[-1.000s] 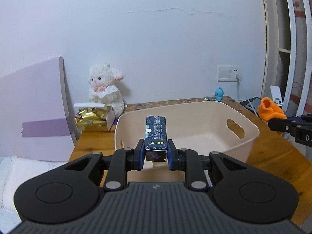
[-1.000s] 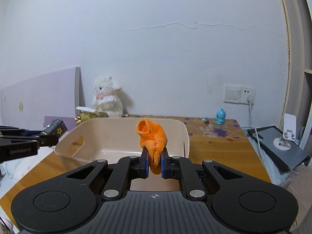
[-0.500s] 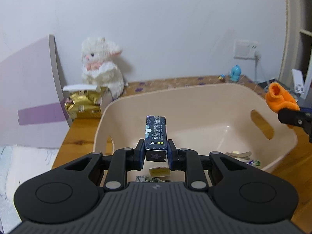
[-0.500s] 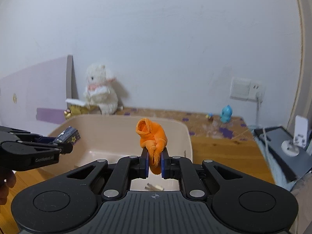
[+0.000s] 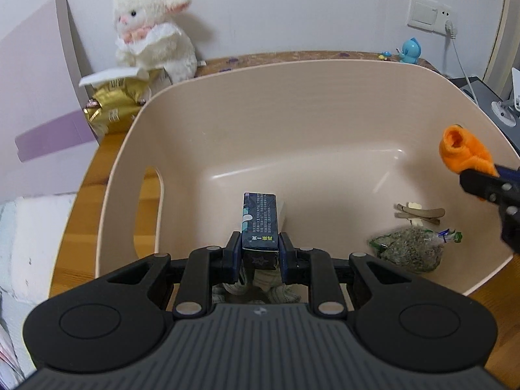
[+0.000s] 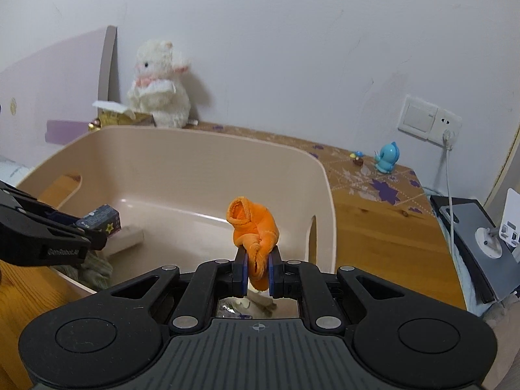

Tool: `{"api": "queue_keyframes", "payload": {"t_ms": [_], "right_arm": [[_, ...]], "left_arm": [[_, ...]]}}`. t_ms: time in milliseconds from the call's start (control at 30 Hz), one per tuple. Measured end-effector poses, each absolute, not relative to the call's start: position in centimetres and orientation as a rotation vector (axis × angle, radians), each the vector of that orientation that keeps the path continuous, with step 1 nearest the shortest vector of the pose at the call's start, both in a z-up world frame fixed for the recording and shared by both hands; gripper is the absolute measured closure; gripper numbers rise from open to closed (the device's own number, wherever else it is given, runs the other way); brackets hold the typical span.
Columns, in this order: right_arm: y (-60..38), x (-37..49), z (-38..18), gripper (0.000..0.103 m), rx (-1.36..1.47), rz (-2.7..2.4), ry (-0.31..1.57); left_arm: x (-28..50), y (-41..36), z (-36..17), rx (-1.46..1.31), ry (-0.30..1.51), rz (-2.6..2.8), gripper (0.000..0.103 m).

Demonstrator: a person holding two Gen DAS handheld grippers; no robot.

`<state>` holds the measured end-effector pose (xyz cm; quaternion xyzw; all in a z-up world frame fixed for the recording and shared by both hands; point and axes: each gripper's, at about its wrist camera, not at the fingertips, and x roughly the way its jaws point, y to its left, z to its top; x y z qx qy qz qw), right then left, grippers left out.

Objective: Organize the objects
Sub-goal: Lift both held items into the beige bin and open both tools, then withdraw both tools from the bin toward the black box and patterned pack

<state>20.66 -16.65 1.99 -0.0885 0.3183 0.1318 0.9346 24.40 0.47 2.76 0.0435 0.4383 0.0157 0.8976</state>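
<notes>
The small dark carton (image 5: 260, 219), light and stiff, sits clamped in the left tool (image 5: 260, 253) over the beige tub (image 5: 292, 97); the right tool (image 6: 258, 271) pinches a soft, squashy orange sock (image 6: 252, 224).

Soft, even indoor light, mild glare on the basin (image 5: 325, 123), fisheye bending, dark corners
</notes>
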Motion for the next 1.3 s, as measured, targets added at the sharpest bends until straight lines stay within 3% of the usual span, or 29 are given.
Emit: {"api": "queue_keyframes", "payload": {"t_ms": [67, 100, 133, 167, 267, 333, 400, 567, 633, 1300], "right_arm": [[-16.6, 20.7, 1.8, 0.088, -0.188, 0.262, 0.649], [-16.6, 20.7, 1.9, 0.083, -0.19, 0.257, 0.646], [-16.6, 20.7, 2.0, 0.072, -0.191, 0.252, 0.642], [-16.7, 20.6, 2.1, 0.07, -0.188, 0.25, 0.637], [-16.9, 20.3, 2.6, 0.058, -0.172, 0.251, 0.625], [-17.1, 19.7, 3.1, 0.033, -0.159, 0.239, 0.603], [-17.5, 19.2, 3.7, 0.028, -0.128, 0.252, 0.585], [-18.0, 17.3, 5.5, 0.021, -0.103, 0.245, 0.538], [-18.4, 16.4, 6.2, 0.013, -0.085, 0.249, 0.52], [-19.9, 8.6, 7.5, 0.005, -0.057, 0.257, 0.449]], "left_arm": [[24.3, 0.5, 2.7, 0.092, 0.909, 0.032, 0.078], [24.2, 0.5, 2.8, 0.091, 0.904, 0.03, 0.078], [24.2, 0.5, 2.8, 0.09, 0.903, 0.027, 0.077], [24.1, 0.6, 2.9, 0.085, 0.902, 0.025, 0.075], [23.5, 0.7, 3.4, 0.068, 0.877, 0.029, 0.045], [22.8, 0.7, 4.1, 0.051, 0.844, 0.006, 0.041], [22.1, 0.5, 5.0, 0.051, 0.816, 0.005, 0.03], [20.0, 0.1, 7.1, 0.072, 0.736, 0.008, 0.024], [19.1, 0.1, 7.7, 0.062, 0.721, -0.001, 0.024], [10.8, -0.1, 8.2, 0.022, 0.677, -0.002, 0.017]]}}
